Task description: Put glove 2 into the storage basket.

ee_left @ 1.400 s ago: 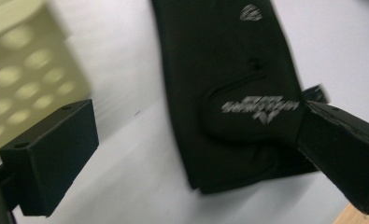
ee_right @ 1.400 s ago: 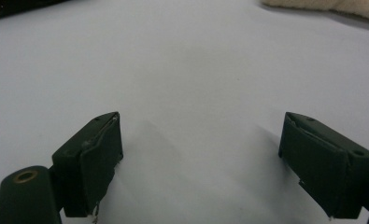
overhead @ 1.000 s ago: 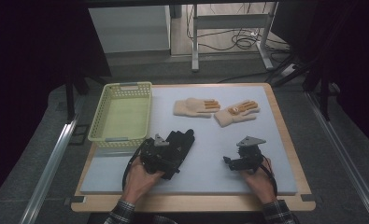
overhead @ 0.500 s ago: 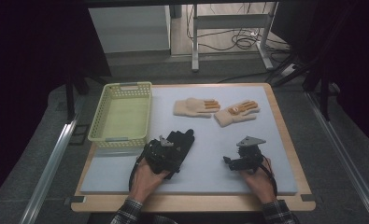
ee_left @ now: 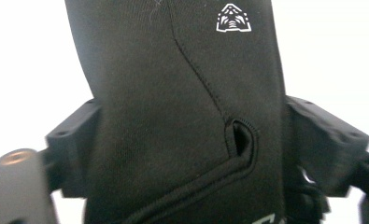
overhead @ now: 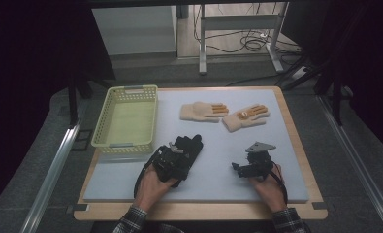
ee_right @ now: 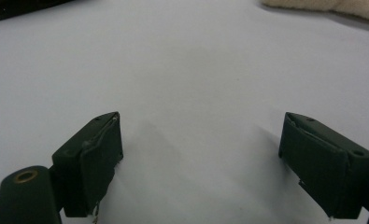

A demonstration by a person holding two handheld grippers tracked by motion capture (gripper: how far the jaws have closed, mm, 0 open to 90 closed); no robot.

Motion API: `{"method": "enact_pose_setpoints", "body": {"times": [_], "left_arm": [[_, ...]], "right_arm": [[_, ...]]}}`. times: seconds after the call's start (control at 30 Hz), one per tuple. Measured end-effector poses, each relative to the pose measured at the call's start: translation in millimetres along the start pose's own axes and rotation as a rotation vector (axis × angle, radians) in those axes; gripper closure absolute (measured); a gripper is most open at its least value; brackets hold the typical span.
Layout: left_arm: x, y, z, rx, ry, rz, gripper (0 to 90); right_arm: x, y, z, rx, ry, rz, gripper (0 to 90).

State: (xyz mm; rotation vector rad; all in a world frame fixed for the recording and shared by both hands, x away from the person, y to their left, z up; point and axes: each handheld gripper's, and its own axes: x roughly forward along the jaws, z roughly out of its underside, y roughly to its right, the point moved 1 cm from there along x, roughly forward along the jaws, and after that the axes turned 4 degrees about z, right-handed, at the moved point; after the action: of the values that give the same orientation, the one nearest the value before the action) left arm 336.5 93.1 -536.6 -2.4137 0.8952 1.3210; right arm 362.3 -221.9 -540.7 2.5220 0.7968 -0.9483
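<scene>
A black glove (overhead: 192, 144) lies on the pale mat (overhead: 218, 155), near its middle. My left gripper (overhead: 181, 154) reaches over its cuff end from the near side. In the left gripper view the black glove (ee_left: 173, 116) runs up between the jaws and meets both pads (ee_left: 74, 135). These jaws have just been closing on it. To the right my right gripper (overhead: 237, 169) rests low on the mat and points left. Its jaws (ee_right: 201, 149) stand wide apart over bare mat. Two beige gloves (overhead: 203, 111) (overhead: 245, 118) lie side by side farther back.
A pale green basket (overhead: 123, 145) with nothing in it stands at the mat's left side. The wooden table edge (overhead: 199, 211) runs along the front. A corner of a beige glove (ee_right: 331, 7) lies ahead of the right gripper. Dark floor and table legs surround the table.
My left hand has edged slightly forward onto the black glove. The right hand and the beige gloves have kept still.
</scene>
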Motion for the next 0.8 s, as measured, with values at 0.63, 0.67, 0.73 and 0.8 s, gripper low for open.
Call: {"method": "enact_pose_setpoints", "body": {"times": [0.63, 0.67, 0.73, 0.8], "left_arm": [[-10.7, -8.1, 2.5, -0.001, 0.041, 0.079, 63.7], [-11.5, -10.2, 3.6, -0.017, 0.051, 0.095, 63.8], [-12.8, -11.2, 3.4, -0.021, 0.056, 0.1, 64.2], [-13.6, -11.2, 2.8, -0.015, 0.057, 0.095, 64.6]], "right_arm": [[0.0, -0.1, 0.0, -0.001, 0.0, 0.001, 13.0], [0.0, -0.1, 0.0, -0.001, 0.0, 0.001, 13.0], [0.0, -0.1, 0.0, 0.0, 0.0, 0.001, 13.0], [0.0, -0.1, 0.0, 0.0, 0.0, 0.0, 13.0]]}}
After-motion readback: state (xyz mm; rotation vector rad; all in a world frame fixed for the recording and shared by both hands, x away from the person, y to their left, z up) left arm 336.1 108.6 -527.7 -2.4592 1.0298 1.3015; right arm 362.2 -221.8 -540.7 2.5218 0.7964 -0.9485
